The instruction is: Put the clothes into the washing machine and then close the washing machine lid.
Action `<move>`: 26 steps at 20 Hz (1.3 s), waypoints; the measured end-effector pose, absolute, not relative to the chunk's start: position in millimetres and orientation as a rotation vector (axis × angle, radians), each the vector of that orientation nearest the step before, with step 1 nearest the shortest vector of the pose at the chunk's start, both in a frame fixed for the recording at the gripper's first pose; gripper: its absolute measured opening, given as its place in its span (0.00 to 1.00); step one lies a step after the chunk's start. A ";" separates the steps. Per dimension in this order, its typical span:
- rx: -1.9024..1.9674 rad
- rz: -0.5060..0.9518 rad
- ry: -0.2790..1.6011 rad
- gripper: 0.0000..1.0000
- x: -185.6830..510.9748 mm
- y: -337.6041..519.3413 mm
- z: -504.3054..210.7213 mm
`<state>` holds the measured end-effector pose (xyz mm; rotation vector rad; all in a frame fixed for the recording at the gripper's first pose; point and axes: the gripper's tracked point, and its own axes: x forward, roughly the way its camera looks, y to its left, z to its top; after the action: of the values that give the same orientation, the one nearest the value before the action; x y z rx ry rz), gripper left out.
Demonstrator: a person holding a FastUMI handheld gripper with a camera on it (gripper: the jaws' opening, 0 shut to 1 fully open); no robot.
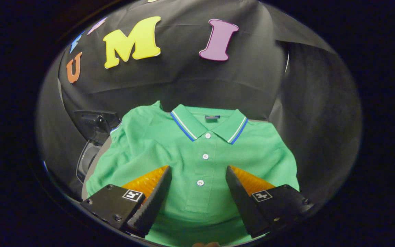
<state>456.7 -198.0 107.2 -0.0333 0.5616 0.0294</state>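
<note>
A green polo shirt (170,147) with a blue-and-white trimmed collar and white buttons lies spread flat, collar pointing away from me. My gripper (198,171) hovers over its lower front, open, with the button placket showing in the wide gap between the fingers. Neither finger presses on the cloth. To the left of the shirt, partly hidden under its sleeve, a dark rounded machine part with a raised dark lid (94,125) and a glossy opening (87,161) shows; it looks like the washing machine.
Black cloth walls close in behind the shirt and on both sides. A grey surface edge (98,154) peeks out under the shirt's left sleeve.
</note>
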 end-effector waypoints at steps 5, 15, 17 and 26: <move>-0.025 0.024 0.560 1.00 455.9 -198.0 105.2; 0.030 0.028 0.634 0.05 455.4 -188.9 118.1; 0.011 0.026 0.592 0.05 451.5 -180.4 134.9; -0.010 0.161 0.491 0.05 424.0 -119.1 201.3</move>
<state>424.0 -119.1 201.3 -0.0099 0.4908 0.1612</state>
